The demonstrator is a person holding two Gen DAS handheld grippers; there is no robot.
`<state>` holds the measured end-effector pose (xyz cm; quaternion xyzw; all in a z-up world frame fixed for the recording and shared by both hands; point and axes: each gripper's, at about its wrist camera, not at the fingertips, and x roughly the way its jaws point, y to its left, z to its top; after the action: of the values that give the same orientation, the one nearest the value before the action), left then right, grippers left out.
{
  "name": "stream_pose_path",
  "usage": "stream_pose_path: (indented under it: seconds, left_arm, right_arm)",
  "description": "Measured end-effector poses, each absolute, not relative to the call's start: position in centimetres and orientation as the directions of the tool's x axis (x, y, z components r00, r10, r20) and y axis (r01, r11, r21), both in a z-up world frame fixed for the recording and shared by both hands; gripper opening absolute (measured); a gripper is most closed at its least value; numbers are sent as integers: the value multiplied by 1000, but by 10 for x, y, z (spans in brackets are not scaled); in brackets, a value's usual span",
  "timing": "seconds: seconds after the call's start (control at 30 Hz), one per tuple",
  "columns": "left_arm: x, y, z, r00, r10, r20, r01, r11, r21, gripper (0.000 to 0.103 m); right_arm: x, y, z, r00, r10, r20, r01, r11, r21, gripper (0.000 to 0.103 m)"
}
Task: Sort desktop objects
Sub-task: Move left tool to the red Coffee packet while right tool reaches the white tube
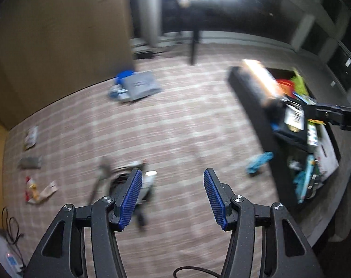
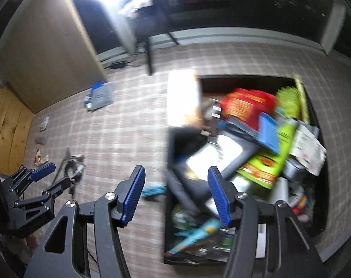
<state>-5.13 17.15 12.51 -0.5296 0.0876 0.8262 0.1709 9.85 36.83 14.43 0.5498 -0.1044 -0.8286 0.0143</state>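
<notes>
Both views are blurred. The left gripper (image 1: 173, 199) hangs over the plaid tabletop (image 1: 175, 120), jaws wide and holding nothing. In the left wrist view its blue pads (image 1: 131, 199) frame bare cloth at lower centre, with a dark tangle of cable (image 1: 122, 178) and a small pale object just beyond the left pad.

Loose items are spread across the cloth: a grey pouch (image 1: 138, 85) lying over something blue in the upper middle, three small packets (image 1: 30, 136) down the left edge, and a teal wrapper (image 1: 259, 162) just beside the black bin (image 1: 252, 106) at the right. What each packet is cannot be made out.

The right gripper (image 2: 176, 194) is also wide open and empty. In the right wrist view it hovers at the bin's near left corner, above the bin's wall (image 2: 173, 143). The bin is heaped: a red bag (image 2: 247, 102), a lime-green pack (image 2: 275, 150), a blue card (image 2: 268, 132), white paper (image 2: 307, 148) and teal packets (image 2: 198, 234) at the bottom. The left gripper shows at the lower left of that view, well apart from the bin.
</notes>
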Motion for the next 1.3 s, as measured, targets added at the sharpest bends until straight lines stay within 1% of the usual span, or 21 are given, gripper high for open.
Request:
stream_pose_path:
  seconds: [0.17,0.47,0.53,0.63,0.7,0.9,1.13,1.2,1.23,1.3]
  left_arm:
    - [-69,97,121,-395,138,-908,-266,-964,-31,53]
    - [-96,-41,87,-359,3,-933,-17,-1000,3,51]
    - [-100,-65,76,-339,-13,-941,35,-999,2,50]
    - [-108,-98,59,-307,-24,-951,107,-994,-10,44]
    - [-111,-107,52,-293,-18,-956,130,-991,-21,42]
    - [-119,-119,31,-266,-17,-964,171,-985,-30,41]
    - [-127,-117,11,-262,-15,-965,185,-982,-35,41]
    - [-127,-118,11,-273,-50,-961,192,-981,-3,37]
    - [-127,-120,11,-278,-49,-959,196,-981,-7,37]
    - [-124,-127,11,-286,-51,-957,212,-977,-11,30]
  right_arm:
    - [75,305,144,-388,-181,-904,6,-981,194,55]
    - [30,161,130,-301,-293,-908,296,-934,203,55]
    - [23,127,126,-276,-314,-908,372,-906,200,55]
    - [17,74,118,-246,-329,-912,487,-855,177,55]
    - [14,46,112,-222,-337,-915,546,-820,169,55]
    - [4,-24,82,-149,-331,-932,683,-716,145,55]
    - [5,-69,53,-93,-325,-941,781,-610,134,55]
    - [4,-77,47,-88,-323,-942,797,-590,127,55]
    - [3,-81,44,-87,-322,-943,805,-580,123,55]
    - [1,-87,39,-89,-317,-944,818,-564,113,55]
